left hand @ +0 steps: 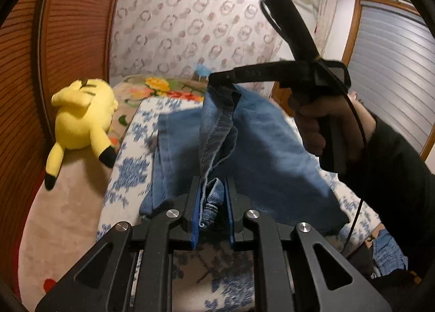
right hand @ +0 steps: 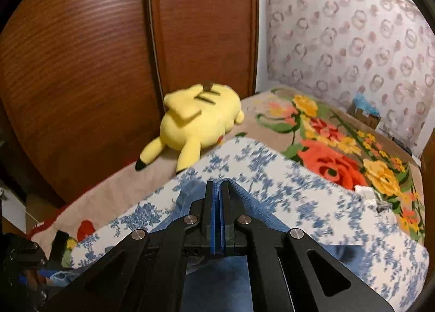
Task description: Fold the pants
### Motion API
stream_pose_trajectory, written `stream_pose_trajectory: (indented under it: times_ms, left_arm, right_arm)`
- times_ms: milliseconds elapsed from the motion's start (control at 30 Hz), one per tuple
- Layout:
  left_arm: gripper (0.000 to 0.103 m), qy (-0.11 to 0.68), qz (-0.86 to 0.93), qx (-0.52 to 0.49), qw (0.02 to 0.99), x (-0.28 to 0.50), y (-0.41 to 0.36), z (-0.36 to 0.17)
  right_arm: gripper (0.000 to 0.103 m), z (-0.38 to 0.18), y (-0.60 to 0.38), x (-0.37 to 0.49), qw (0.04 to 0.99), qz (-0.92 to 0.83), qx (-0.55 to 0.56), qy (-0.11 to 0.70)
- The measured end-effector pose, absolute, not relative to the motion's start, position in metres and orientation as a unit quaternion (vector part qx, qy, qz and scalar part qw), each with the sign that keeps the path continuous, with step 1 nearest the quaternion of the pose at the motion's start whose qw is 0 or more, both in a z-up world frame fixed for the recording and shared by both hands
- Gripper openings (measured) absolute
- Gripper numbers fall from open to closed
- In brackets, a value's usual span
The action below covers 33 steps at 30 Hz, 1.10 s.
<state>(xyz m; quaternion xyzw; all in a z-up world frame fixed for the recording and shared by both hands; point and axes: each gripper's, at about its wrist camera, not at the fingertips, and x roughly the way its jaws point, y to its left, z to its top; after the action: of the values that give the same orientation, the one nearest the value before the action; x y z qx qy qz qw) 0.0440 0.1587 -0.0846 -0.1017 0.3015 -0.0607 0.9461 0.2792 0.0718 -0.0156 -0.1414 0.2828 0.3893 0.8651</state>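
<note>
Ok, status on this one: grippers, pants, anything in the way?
Left gripper shut on bunched denim; right gripper shut on a raised edge. Pants partly lifted over the blue-flowered sheet. Yellow plush toy lies off to the side.

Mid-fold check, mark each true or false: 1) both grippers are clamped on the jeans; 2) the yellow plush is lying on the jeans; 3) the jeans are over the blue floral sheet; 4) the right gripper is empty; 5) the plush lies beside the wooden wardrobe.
1) True. The left gripper pinches a bunched denim edge of the jeans, and the right gripper holds another edge raised.
2) False. The yellow plush lies on the beige blanket, apart from the jeans.
3) True. The jeans are spread over the blue floral sheet.
4) False. The right gripper's pads are shut on a thin fold of denim.
5) True. The plush lies next to the wooden wardrobe.
</note>
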Motion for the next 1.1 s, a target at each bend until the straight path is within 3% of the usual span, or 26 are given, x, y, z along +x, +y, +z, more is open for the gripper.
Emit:
stream_pose_trajectory:
  times_ms: [133,233,367,500,600,867,933,1000,1100]
  left_arm:
    - [0.017,0.32,-0.051,-0.104,0.94,0.047,0.163,-0.1]
    - [0.017,0.328,-0.043,-0.1,0.938,0.048,0.163,-0.104]
    - [0.021,0.335,-0.034,-0.097,0.937,0.052,0.161,-0.104]
    - [0.03,0.332,-0.031,-0.096,0.938,0.054,0.16,-0.099]
    - [0.03,0.331,-0.03,-0.089,0.939,0.055,0.159,-0.098]
    - [0.031,0.333,-0.029,-0.084,0.939,0.056,0.157,-0.097]
    - [0.037,0.333,-0.027,-0.082,0.939,0.057,0.157,-0.096]
    - [0.053,0.33,-0.027,-0.083,0.94,0.057,0.158,-0.094]
    - [0.065,0.325,-0.026,-0.083,0.942,0.058,0.158,-0.093]
  right_arm:
    - [0.003,-0.025,0.09,0.288,0.861,0.387,-0.146,0.296]
    - [0.013,-0.018,0.087,0.281,0.863,0.391,-0.143,0.287]
    - [0.034,-0.01,0.077,0.272,0.866,0.397,-0.131,0.275]
    - [0.04,-0.005,0.064,0.267,0.87,0.401,-0.119,0.263]
    - [0.05,-0.003,0.056,0.266,0.871,0.4,-0.118,0.259]
    - [0.052,-0.01,0.044,0.267,0.875,0.378,-0.114,0.281]
    - [0.052,-0.011,0.035,0.265,0.878,0.371,-0.113,0.281]
    - [0.052,-0.015,0.024,0.263,0.883,0.36,-0.112,0.282]
    - [0.052,-0.021,0.003,0.259,0.888,0.343,-0.107,0.286]
